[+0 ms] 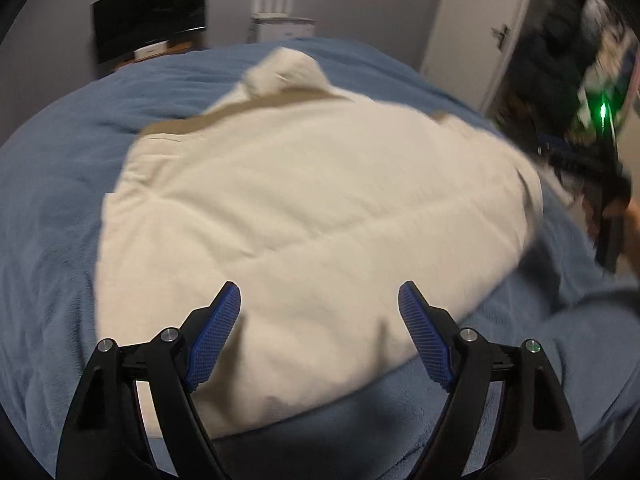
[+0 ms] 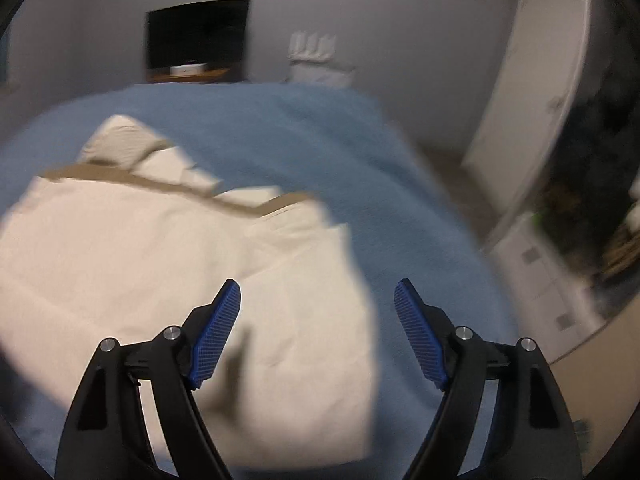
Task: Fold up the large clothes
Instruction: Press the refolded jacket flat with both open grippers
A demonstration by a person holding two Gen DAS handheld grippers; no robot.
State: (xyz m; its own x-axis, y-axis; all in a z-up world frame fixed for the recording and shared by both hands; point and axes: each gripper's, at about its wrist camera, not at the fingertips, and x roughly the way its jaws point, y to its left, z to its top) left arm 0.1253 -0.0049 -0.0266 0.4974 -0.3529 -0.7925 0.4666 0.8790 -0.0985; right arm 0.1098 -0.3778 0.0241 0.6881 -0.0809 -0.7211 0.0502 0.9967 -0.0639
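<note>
Cream garment (image 1: 304,208) lying folded on blue bed (image 1: 60,168); left hand-held gripper (image 1: 320,300) and right hand-held gripper (image 2: 318,300) hovering above, jaws spread, holding nothing.

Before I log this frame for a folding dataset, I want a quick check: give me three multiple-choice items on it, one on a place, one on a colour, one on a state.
1. Where does the cream garment lie?
A. on the blue bedspread
B. on the floor
C. over the door

2. What colour is the band along the garment's far edge?
A. red
B. tan
C. green

3. How do the jaws of the left gripper and right gripper stand?
A. both shut on cloth
B. one open, one shut
C. both open, holding nothing

Answers: 1 A, the bedspread shows all round the garment. 2 B, a tan strip crosses the far edge in both views. 3 C, each pair stands wide apart with nothing between.
</note>
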